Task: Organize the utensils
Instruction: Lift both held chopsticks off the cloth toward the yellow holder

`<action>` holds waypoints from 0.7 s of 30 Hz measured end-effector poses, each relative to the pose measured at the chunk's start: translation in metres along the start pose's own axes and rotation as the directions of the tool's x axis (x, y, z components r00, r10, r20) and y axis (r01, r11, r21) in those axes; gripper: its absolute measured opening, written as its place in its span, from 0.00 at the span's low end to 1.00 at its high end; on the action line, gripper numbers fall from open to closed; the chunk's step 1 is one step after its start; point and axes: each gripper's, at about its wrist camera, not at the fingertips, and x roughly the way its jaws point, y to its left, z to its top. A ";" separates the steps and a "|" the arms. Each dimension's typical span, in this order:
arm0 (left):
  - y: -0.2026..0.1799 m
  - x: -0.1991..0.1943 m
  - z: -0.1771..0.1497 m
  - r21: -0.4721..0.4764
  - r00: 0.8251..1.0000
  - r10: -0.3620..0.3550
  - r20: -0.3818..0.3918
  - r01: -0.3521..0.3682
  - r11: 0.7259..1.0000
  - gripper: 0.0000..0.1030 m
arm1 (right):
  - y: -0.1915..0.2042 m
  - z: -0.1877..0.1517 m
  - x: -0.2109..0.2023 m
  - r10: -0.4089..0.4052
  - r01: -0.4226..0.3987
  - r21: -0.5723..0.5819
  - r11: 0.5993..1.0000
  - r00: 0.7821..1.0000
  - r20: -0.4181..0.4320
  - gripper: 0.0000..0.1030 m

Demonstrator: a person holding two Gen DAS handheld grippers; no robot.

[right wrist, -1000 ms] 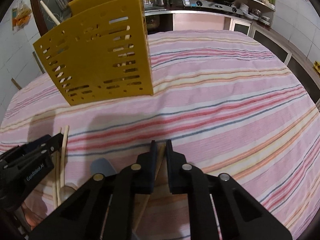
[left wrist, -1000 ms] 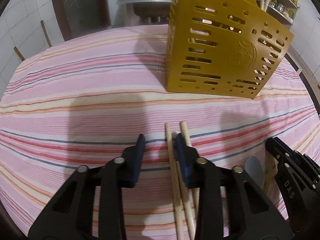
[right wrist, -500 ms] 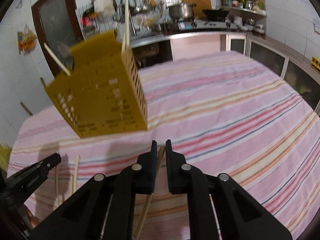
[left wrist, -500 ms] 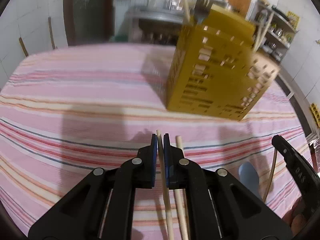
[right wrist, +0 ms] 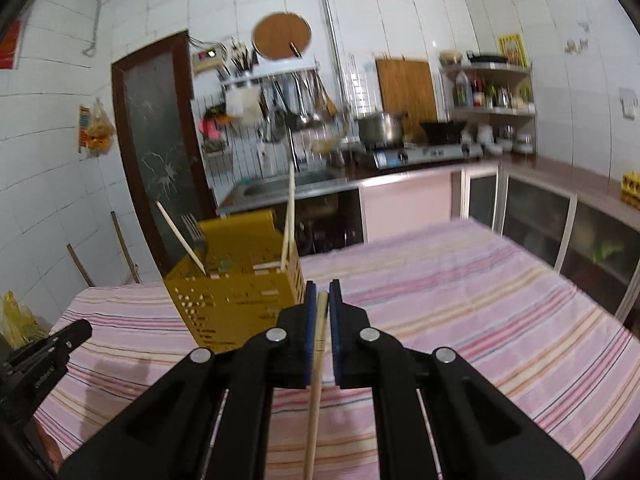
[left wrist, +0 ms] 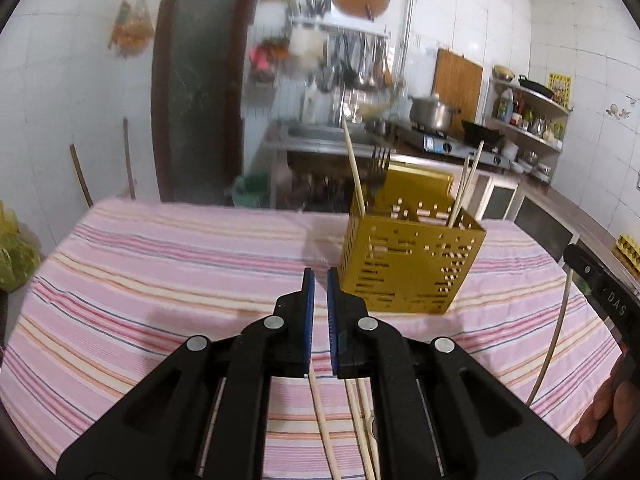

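One yellow utensil holder (left wrist: 408,272) stands on the worktop, holding three chopsticks (left wrist: 354,168) and one fork (left wrist: 379,168). Three more chopsticks (left wrist: 362,420) show below the left gripper's fingers.

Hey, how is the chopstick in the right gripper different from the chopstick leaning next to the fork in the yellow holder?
The held chopstick is clamped in the shut right gripper. The leaning chopstick stands loose in the yellow holder beside the fork. The held chopstick looks nearly vertical, while the leaning chopstick tilts far left above the rim. Both are slim, pale wood.
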 end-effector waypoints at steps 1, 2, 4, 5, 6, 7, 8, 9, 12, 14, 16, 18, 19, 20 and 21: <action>0.000 -0.006 0.000 0.003 1.000 0.001 0.016 -0.001 1.000 0.05 | 0.000 0.000 -0.006 0.004 -0.003 -0.006 1.000 1.000 0.016 0.07; 0.000 -0.012 0.000 0.007 0.999 0.004 0.032 -0.004 1.000 0.05 | 0.000 0.001 -0.010 0.009 -0.008 -0.013 1.000 0.999 0.034 0.07; -0.001 -0.019 0.000 0.027 0.999 0.007 0.051 -0.008 1.000 0.05 | 0.001 0.001 -0.015 0.015 -0.014 -0.020 1.000 0.998 0.057 0.07; -0.003 -0.021 -0.001 0.046 0.999 0.009 0.049 -0.011 0.999 0.05 | 0.002 0.001 -0.017 0.016 -0.014 -0.025 1.000 0.998 0.060 0.07; -0.004 -0.019 -0.001 0.060 0.999 0.014 0.038 -0.016 0.998 0.05 | 0.003 0.001 -0.017 0.020 -0.018 -0.034 0.999 0.998 0.056 0.07; -0.003 -0.015 -0.003 0.056 1.000 0.015 0.024 -0.016 0.998 0.05 | 0.003 0.000 -0.017 0.023 -0.021 -0.036 0.999 0.998 0.052 0.07; -0.002 -0.010 -0.004 0.044 1.000 0.013 0.008 -0.013 0.999 0.05 | 0.002 0.000 -0.015 0.024 -0.022 -0.036 0.999 0.999 0.045 0.07; 0.002 -0.001 -0.004 0.016 1.000 0.002 -0.031 -0.001 1.000 0.05 | 0.001 -0.002 -0.015 0.023 -0.022 -0.037 0.999 0.999 0.038 0.07; 0.010 0.027 -0.011 -0.033 0.993 0.000 -0.122 -0.004 0.999 0.13 | -0.002 -0.003 -0.004 0.012 -0.012 -0.049 0.999 1.000 0.009 0.07; 0.016 0.049 -0.019 -0.043 0.982 0.022 -0.187 -0.030 0.999 0.33 | -0.005 -0.003 0.003 0.006 -0.006 -0.045 0.999 1.000 -0.005 0.07; 0.020 0.068 -0.027 -0.051 0.971 0.039 -0.238 -0.052 0.997 0.46 | -0.008 -0.002 0.009 0.008 -0.008 -0.030 1.000 1.000 -0.011 0.07; 0.023 0.085 -0.034 -0.049 0.958 0.055 -0.282 -0.072 0.996 0.48 | -0.010 -0.001 0.012 0.006 -0.006 -0.021 1.000 1.000 -0.011 0.07; 0.023 0.095 -0.038 -0.046 0.948 0.060 -0.313 -0.078 0.996 0.48 | -0.010 -0.001 0.013 0.005 -0.005 -0.021 1.000 1.000 -0.011 0.07; 0.022 0.104 -0.042 -0.045 0.937 0.060 -0.343 -0.081 0.996 0.48 | -0.010 -0.001 0.015 0.005 -0.005 -0.026 1.000 1.000 -0.012 0.07; 0.023 0.114 -0.046 -0.047 0.923 0.062 -0.380 -0.087 0.995 0.48 | -0.008 -0.002 0.016 0.004 -0.004 -0.030 1.000 1.000 -0.014 0.07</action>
